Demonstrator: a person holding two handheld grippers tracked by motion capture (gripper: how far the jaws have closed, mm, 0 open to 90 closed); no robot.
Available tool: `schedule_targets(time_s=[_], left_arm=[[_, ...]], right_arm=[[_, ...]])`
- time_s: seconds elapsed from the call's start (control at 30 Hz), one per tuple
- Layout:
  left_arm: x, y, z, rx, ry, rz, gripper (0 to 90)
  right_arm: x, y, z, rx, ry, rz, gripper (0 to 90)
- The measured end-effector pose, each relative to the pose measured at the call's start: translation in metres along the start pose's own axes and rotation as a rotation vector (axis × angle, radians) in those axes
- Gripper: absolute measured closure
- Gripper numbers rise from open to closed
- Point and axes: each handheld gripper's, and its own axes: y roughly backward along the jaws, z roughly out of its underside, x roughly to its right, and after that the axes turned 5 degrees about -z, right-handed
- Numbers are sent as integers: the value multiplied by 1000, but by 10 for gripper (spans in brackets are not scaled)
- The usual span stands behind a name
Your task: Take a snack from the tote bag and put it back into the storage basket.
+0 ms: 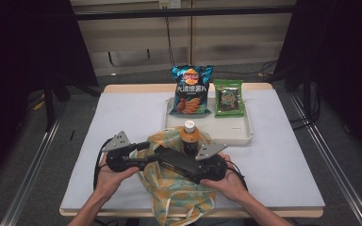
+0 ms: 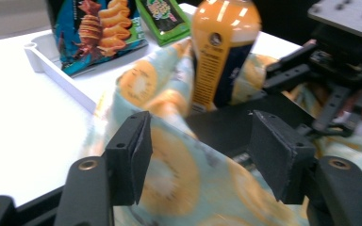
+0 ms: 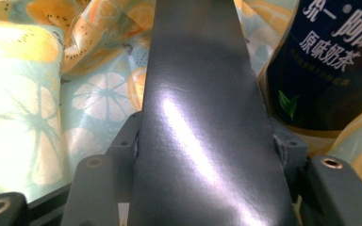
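So the right gripper (image 1: 181,162) has a flat black box (image 1: 175,160) pinched between its jaws, and in the right gripper view that box (image 3: 202,122) runs straight up the middle with both pads pressed against its sides. The box is lying level across the mouth of the fruit-print bag (image 1: 179,193), which sits at the near edge of the desk (image 1: 122,117) between the two hands. An orange-capped bottle (image 1: 188,136) stands upright inside the bag, just behind the box.

The left gripper (image 1: 143,149) comes in from the left with its jaws spread. In the left gripper view the bag's cloth (image 2: 184,183) bunches up between the pads, but I can't tell whether they actually press on it.

Farther back there's a white tray (image 1: 235,134) with a chips bag (image 1: 191,92) and a green packet (image 1: 228,98) lying in it side by side.
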Motion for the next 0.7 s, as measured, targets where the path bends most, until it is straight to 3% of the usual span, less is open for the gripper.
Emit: schedule_targets(time_s=[0.13,0.27,0.3,0.47,0.6,0.7], left_arm=[[-10,-11,0,-11,21,-21,323],[-15,-14,5,-27,24,-30,361],[-16,-15,6,-31,27,-28,391],[-22,-11,9,-36,44,-24,706],[-26,-9,11,-38,61,-5,813],[-26,-7,13,-51,51,1,858]], right_arm=[[0,3,-1,5,0,-8,430],[-2,7,0,7,2,-19,431],[-2,8,0,6,6,-25,431],[-6,14,2,14,9,-33,431],[-9,21,4,21,14,-40,431],[-11,27,5,26,17,-39,431]])
